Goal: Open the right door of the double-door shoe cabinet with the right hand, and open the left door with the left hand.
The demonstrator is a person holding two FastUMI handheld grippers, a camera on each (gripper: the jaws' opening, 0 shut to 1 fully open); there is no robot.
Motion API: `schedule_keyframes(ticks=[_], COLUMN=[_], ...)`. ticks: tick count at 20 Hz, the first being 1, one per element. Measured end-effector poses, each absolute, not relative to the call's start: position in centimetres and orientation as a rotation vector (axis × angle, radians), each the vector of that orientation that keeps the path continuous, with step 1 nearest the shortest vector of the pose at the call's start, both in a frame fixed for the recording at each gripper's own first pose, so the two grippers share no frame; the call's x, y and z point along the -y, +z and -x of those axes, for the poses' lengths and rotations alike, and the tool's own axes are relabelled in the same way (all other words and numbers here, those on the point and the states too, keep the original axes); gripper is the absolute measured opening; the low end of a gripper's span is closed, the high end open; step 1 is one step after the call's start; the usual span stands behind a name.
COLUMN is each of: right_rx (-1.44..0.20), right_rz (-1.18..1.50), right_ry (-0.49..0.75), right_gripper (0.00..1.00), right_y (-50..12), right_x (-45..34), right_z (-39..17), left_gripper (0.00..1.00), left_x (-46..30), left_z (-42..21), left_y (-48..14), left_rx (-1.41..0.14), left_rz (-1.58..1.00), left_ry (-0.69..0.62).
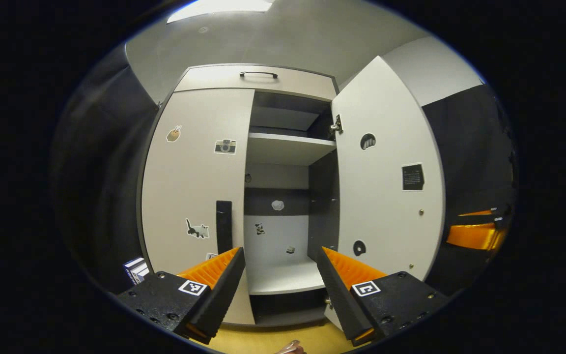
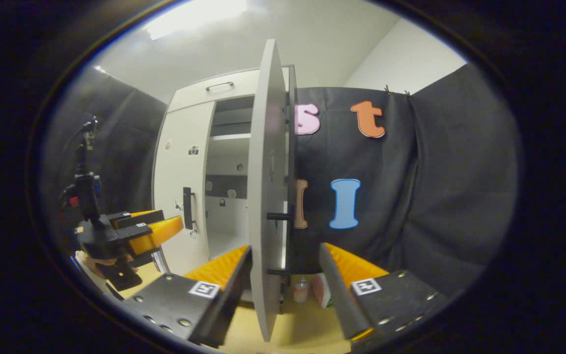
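The white shoe cabinet's left door (image 1: 189,187) is closed and carries several stickers. Its black vertical handle (image 1: 223,226) stands just above my left gripper's left fingertip. My left gripper (image 1: 280,275) is open, facing the cabinet's open right half, and holds nothing. The right door (image 1: 386,172) is swung wide open. In the right gripper view this door (image 2: 266,196) is edge-on, and its black handle (image 2: 280,241) sits between the spread fingers of my open right gripper (image 2: 285,275). The left gripper (image 2: 135,231) also hovers in front of the left door (image 2: 184,187).
White shelves (image 1: 288,145) show inside the cabinet, under a top drawer with a black handle (image 1: 258,74). A small bottle (image 2: 301,290) and a round item stand on the yellow floor (image 2: 302,324) behind the open door. A striped box (image 1: 136,269) sits at the cabinet's lower left.
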State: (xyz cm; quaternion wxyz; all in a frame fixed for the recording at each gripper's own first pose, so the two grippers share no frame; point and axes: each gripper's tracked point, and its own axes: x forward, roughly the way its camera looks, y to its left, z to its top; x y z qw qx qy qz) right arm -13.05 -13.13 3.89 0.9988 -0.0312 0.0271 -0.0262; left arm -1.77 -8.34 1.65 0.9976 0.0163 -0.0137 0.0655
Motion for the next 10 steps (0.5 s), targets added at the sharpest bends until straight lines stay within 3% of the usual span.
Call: schedule_keyframes(ticks=[1, 9, 10], right_rx=[-0.042, -0.051, -0.051], right_rz=[0.079, 0.079, 0.072], right_ry=[-0.057, -0.107, -0.116], right_gripper=[0.99, 0.99, 0.99], right_y=[4.2, 3.5, 3.5], right_x=[12.2, 7.0, 6.5], right_z=[13.1, 12.7, 12.5], left_gripper=[0.91, 0.91, 0.86], left_x=[7.5, 1.1, 0.8], left_z=[1.3, -3.7, -4.5], left_y=[1.8, 2.6, 2.5], left_rx=[0.034, 0.083, 0.086], left_rz=[-0.028, -0.114, -0.113], left_ry=[0.131, 0.154, 0.148])
